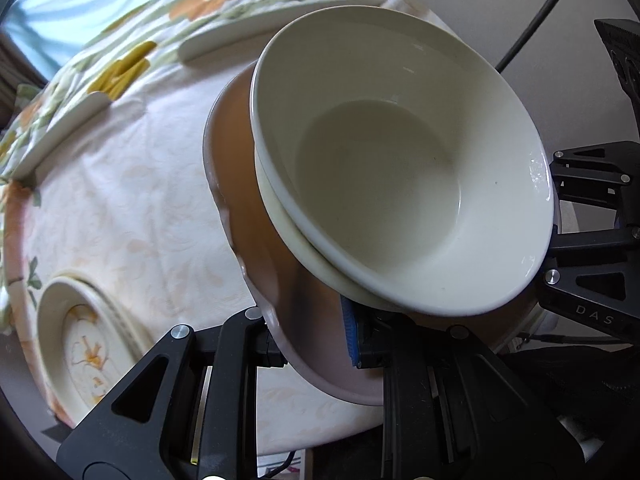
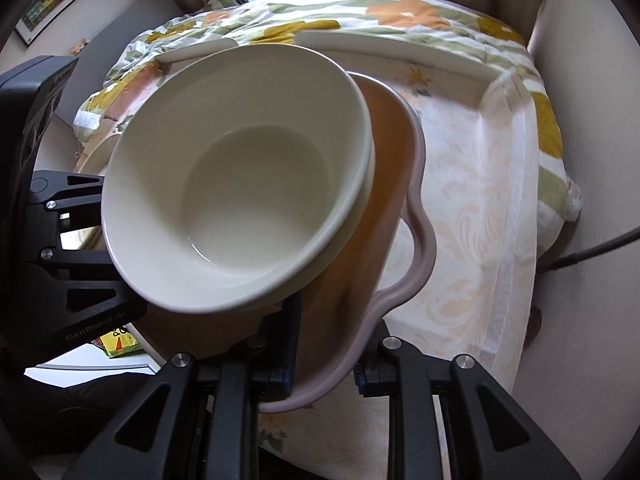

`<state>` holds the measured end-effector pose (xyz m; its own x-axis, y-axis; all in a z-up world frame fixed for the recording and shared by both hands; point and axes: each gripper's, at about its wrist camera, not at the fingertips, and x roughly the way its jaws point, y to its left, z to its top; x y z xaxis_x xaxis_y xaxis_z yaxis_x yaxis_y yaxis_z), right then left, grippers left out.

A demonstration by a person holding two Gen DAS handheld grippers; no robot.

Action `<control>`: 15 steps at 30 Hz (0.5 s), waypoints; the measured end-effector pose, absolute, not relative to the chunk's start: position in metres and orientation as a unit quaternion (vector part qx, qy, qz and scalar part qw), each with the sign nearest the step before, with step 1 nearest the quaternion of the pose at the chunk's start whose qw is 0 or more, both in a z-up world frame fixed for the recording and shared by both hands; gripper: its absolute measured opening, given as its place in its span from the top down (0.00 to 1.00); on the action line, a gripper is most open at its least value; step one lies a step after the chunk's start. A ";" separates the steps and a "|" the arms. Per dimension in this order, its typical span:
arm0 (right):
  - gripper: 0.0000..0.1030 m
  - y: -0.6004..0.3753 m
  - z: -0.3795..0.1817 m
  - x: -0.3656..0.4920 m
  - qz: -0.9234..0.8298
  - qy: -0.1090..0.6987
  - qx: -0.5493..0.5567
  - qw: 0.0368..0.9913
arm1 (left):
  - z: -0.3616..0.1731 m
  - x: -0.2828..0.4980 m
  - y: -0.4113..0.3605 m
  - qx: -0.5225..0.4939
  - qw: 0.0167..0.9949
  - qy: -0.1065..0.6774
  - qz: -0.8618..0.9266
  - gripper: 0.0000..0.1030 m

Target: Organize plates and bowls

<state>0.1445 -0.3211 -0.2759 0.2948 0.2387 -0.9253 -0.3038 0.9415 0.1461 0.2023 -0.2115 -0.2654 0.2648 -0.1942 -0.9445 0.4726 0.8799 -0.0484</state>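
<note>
Both pairs of fingers are clamped on the rim of one pink wavy-edged plate [image 1: 236, 216], each from its own side. Left fingers [image 1: 316, 340] pinch the near edge, one black finger [image 1: 272, 350] outside the rim and a blue-padded finger [image 1: 352, 332] on the plate's inner face. Right fingers [image 2: 324, 364] grip the opposite edge the same way. On the plate sit two nested cream bowls [image 1: 400, 168], the upper one empty, leaning toward the left fingers' side. Plate and bowls are tilted and appear to be held clear above the counter [image 1: 132, 208], which carries a pale floral cloth. On that cloth, well apart from the stack, lies a flower-patterned plate [image 1: 84, 344]. Flat white plates [image 1: 240, 28] rest near the far edge. A dark cable [image 1: 540, 12] runs behind.
</note>
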 end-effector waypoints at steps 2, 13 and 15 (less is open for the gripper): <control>0.80 -0.308 -0.265 0.144 0.173 0.563 -0.033 0.807 | -0.253 0.201 -0.193 0.118 0.792 0.562 -0.207 0.83; 0.80 -0.188 -0.233 0.134 0.166 0.538 -0.034 0.826 | -0.209 0.185 -0.052 0.121 0.809 0.537 -0.208 0.83; 0.80 -0.162 -0.233 0.133 0.163 0.539 -0.028 0.826 | -0.210 0.182 -0.022 0.129 0.807 0.537 -0.209 0.83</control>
<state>0.1327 -0.1616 -0.2335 0.3651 0.2396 -0.8996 -0.2998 0.9451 0.1300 0.1815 -0.0223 -0.2100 0.3353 -0.1983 -0.9210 0.4760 0.8793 -0.0160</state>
